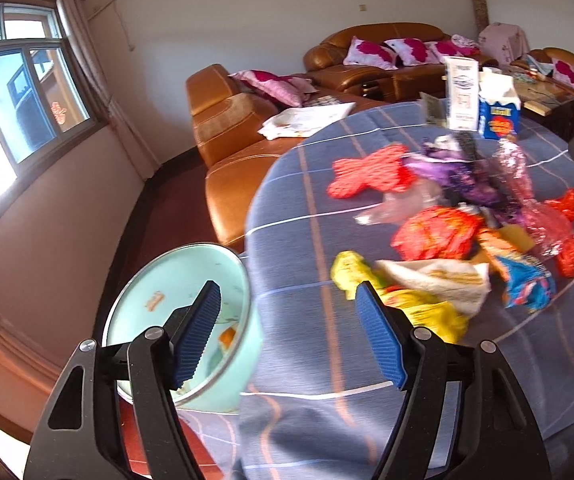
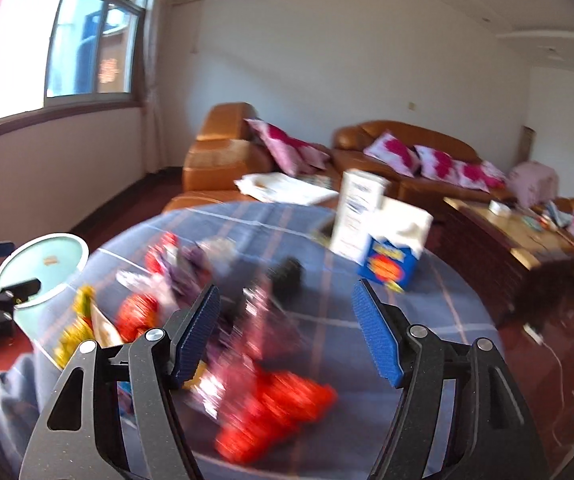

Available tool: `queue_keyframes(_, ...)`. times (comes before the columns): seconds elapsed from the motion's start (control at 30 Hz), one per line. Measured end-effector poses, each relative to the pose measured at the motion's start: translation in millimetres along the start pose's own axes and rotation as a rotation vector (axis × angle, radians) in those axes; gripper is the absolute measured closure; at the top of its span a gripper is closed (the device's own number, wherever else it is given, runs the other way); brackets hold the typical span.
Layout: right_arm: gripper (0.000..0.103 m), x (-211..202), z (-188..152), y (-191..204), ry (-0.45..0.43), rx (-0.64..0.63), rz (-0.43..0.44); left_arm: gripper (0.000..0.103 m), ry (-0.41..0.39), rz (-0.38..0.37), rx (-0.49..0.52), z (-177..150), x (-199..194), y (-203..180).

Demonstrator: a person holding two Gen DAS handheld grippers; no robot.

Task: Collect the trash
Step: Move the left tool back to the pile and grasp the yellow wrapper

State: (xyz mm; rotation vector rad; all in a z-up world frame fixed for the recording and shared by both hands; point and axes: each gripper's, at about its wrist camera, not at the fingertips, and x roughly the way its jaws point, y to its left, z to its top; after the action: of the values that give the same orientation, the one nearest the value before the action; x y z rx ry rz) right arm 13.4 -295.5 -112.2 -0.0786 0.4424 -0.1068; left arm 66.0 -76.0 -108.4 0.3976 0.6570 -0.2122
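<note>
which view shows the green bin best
The left wrist view: the green bin is close, its inside visible behind the left claw. The right wrist view shows it small at the left edge.

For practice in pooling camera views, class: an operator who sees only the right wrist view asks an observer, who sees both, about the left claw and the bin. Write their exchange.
Operator: Is the left claw carrying any trash?
Observer: No. The left claw is open, with nothing between its pads.
Operator: That claw blocks my look into the bin. Anything inside?
Observer: Yes. An orange scrap lies low inside the green bin.
</note>
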Motion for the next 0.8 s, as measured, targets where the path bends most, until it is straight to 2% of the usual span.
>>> queue_keyframes(0.1,0.034,-5.9,-26.2,-22.9,0.033,0.043,-0.057,0.03,-0.006,-0.031,0.01,0.4,-6.8,-22.3)
queue_keyframes(0.27,0.03,-18.8,-62.0,-47.0,0.048,0.093,-0.094,0.03,0.014,-0.071,0.033,-6.8,-10.9,-49.7)
queue_keyframes(0.43,0.029,-20.6,-69.7,-53.6,0.05,0.131,-0.086,0.032,0.056,-0.083,0.069,-14.5,1.9,-67.5)
queue_keyframes(0.5,0.029,-19.1,-67.7,-53.1,0.048,0.137,-0.078,0.064,0.09,-0.122,0.055,-15.8,8.8,-63.5)
queue_keyframes(0.57,0.029,-19.6,-67.7,-53.1,0.044,0.142,-0.073,0.075,0.104,-0.149,0.045,-16.4,12.0,-59.2)
queue_keyframes(0.8,0.029,-15.7,-66.9,-52.2,0.054,0.157,-0.059,0.08,0.053,-0.145,0.048,-11.4,1.9,-35.3)
